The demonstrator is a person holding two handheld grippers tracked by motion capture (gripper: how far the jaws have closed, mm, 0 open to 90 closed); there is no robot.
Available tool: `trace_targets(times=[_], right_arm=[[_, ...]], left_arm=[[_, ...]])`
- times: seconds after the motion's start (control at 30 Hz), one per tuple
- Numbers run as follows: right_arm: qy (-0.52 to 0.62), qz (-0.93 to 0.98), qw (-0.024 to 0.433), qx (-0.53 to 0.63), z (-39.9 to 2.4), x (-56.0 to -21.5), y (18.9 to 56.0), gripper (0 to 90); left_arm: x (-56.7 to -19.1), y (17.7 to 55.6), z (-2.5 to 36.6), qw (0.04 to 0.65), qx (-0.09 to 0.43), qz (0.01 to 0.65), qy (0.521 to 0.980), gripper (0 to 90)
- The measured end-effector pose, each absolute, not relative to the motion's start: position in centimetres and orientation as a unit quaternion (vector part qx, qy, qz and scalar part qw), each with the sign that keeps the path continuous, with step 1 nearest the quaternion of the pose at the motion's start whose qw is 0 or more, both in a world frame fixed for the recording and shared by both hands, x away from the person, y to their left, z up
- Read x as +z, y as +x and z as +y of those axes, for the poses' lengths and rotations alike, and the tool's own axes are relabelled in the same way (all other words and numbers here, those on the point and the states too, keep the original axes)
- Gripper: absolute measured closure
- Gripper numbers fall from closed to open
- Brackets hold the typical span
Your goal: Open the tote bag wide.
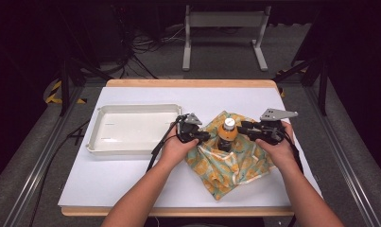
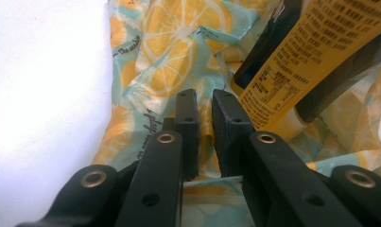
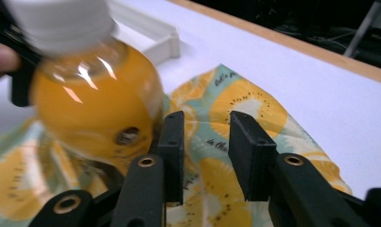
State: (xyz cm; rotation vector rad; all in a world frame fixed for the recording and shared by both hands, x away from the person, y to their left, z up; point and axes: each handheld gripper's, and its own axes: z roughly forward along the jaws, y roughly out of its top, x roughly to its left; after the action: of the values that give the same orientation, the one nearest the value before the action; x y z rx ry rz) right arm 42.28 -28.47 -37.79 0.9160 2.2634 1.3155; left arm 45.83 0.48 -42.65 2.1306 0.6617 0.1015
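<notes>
2 claws at bottle (image 1: 227, 134) on cloth (image 1: 230, 163): left claw (image 2: 205, 101) pinches cloth, right claw (image 3: 206, 124) narrow, empty; wrapping barely begun.

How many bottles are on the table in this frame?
1: a bottle of orange drink with a white cap, upright on the lemon-print cloth, right of the white tray. The cloth's folds could hide something small.

Items on and around the work surface

A white rectangular tray (image 1: 131, 128) lies on the white tabletop (image 1: 131, 179), just beside the left tongs on their outer side, its long side running across. A wooden table edge (image 1: 193, 83) borders the far side, beyond both tongs. Farther off, a grey metal stand (image 1: 223, 33) and loose cables (image 1: 145, 45) sit on the grey floor.
</notes>
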Motion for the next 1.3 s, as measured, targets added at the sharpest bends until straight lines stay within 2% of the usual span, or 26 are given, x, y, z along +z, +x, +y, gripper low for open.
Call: trace_targets(times=[0.13, 0.17, 0.3, 0.37, 0.4, 0.53, 0.9, 1.3], right_arm=[[0.333, 0.804, 0.187, 0.455, -28.2, -38.8, 43.1, 61.4], [0.338, 0.802, 0.181, 0.457, -28.2, -39.5, 43.7, 55.2], [0.344, 0.803, 0.182, 0.451, -28.3, -40.4, 44.1, 49.0], [0.349, 0.81, 0.178, 0.437, -28.2, -41.1, 44.4, 44.4], [0.351, 0.817, 0.176, 0.422, -28.1, -41.4, 44.5, 39.0], [0.364, 0.823, 0.16, 0.405, -27.9, -42.0, 44.7, 32.0], [0.357, 0.85, 0.171, 0.347, -27.8, -43.6, 44.5, 24.7], [0.368, 0.851, 0.172, 0.333, -30.2, -44.1, 43.8, 18.0]], left_arm=[[-42.7, 45.8, 0.4, 0.434, 0.044, 0.265, 0.86, 80.7], [-42.8, 45.8, 0.4, 0.432, 0.045, 0.264, 0.861, 80.7], [-42.9, 45.9, 0.4, 0.426, 0.051, 0.264, 0.864, 80.6], [-43.0, 45.9, 0.4, 0.422, 0.052, 0.264, 0.866, 80.5], [-43.0, 45.9, 0.4, 0.421, 0.053, 0.265, 0.866, 80.5], [-43.1, 46.0, 0.5, 0.414, 0.054, 0.268, 0.868, 80.3], [-43.4, 46.0, 0.7, 0.41, 0.056, 0.272, 0.869, 80.0], [-43.7, 46.2, 0.7, 0.396, 0.061, 0.274, 0.874, 80.2]])
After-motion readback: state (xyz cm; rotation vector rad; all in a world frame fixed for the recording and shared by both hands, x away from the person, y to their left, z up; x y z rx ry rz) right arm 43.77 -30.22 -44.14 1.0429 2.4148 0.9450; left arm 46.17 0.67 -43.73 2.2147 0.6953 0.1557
